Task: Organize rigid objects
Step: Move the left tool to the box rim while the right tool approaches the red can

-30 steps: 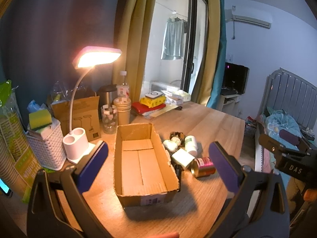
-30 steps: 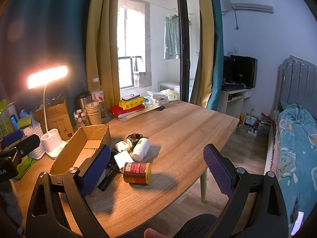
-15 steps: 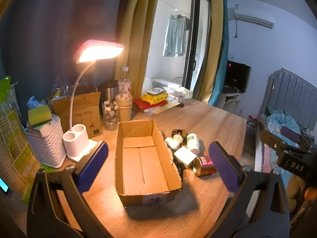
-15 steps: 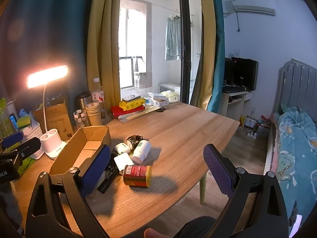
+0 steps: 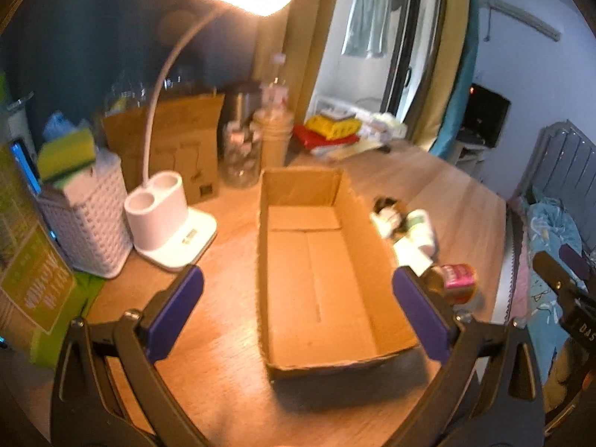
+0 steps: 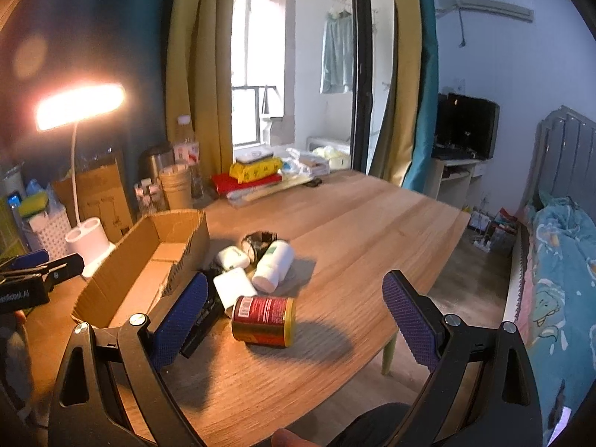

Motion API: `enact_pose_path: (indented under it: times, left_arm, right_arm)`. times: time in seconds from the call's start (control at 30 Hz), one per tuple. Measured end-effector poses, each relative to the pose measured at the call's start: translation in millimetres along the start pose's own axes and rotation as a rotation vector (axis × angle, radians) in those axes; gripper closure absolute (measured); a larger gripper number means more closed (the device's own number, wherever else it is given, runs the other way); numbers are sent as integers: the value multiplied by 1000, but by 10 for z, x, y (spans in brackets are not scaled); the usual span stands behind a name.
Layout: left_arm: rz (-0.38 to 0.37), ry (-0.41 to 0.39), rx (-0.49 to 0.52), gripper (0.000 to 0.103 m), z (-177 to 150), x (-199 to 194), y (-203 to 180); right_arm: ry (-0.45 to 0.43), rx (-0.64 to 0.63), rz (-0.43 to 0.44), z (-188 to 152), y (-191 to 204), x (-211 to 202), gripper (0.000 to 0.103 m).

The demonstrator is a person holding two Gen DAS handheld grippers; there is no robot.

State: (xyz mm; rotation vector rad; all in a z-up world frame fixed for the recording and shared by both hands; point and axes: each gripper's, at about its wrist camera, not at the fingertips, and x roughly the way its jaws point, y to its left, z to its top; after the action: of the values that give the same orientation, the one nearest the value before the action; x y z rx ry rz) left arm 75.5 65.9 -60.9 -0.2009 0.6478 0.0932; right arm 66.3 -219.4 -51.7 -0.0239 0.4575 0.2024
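Note:
An empty open cardboard box (image 5: 320, 279) lies on the wooden table (image 6: 354, 223); my left gripper (image 5: 298, 301) hangs open just above its near half, one finger on each side. Right of the box lies a cluster: a red and gold can (image 6: 264, 320) on its side, a white bottle (image 6: 273, 264), a white square case (image 6: 234, 287), a small white case (image 6: 232, 257), a dark round thing (image 6: 259, 242) and a flat black item (image 6: 203, 324). My right gripper (image 6: 294, 316) is open, close above the can. The box (image 6: 145, 260) shows at the left there.
A lit white desk lamp (image 5: 167, 223), a white basket (image 5: 85, 219) with a sponge, a brown paper bag (image 5: 178, 145), jars and cups stand at the table's back left. Red and yellow packs (image 6: 253, 175) lie at the far edge. A bed (image 6: 558, 260) is on the right.
My left gripper has moved forward and down over the box, which now looks much larger. My right gripper has come closer to the can.

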Motion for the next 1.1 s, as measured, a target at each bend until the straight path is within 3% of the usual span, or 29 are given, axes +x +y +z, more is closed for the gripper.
enact_pose_path:
  times: [0.17,0.33,0.43,0.53,0.6,0.67,0.77,0.87,1.1]
  left_arm:
    - [-16,102,-39,1,-60,328,201]
    - [-12,144,-30,2,-93,517,271]
    - [-7,172,-24,19,-132,581,291]
    - [-16,209,-12,27,-160,674,299]
    - [-21,230,-15,39,-186,731,307]
    - [-26,246,-23,59,-224,783,335]
    - [-40,262,-28,75,-268,845,362]
    - [-48,267,-24,86,-284,871,356]
    - [-39,255,-5,92,-294,867,323]
  right_arm:
    - [49,3,7,-84,5,252,6]
    - [94,-4,13,-170,41,485,6]
    - [113,-5,14,-212,57,595,6]
    - [127,-3,15,-238,58,671,6]
    - [135,-3,15,-248,53,711,6]
    - [141,-6,14,-266,58,746,6]
    - [150,-6,13,-286,63,780,6]
    - [158,-6,11,-297,62,812,6]
    - [160,-2,10,-318,45,843,6]
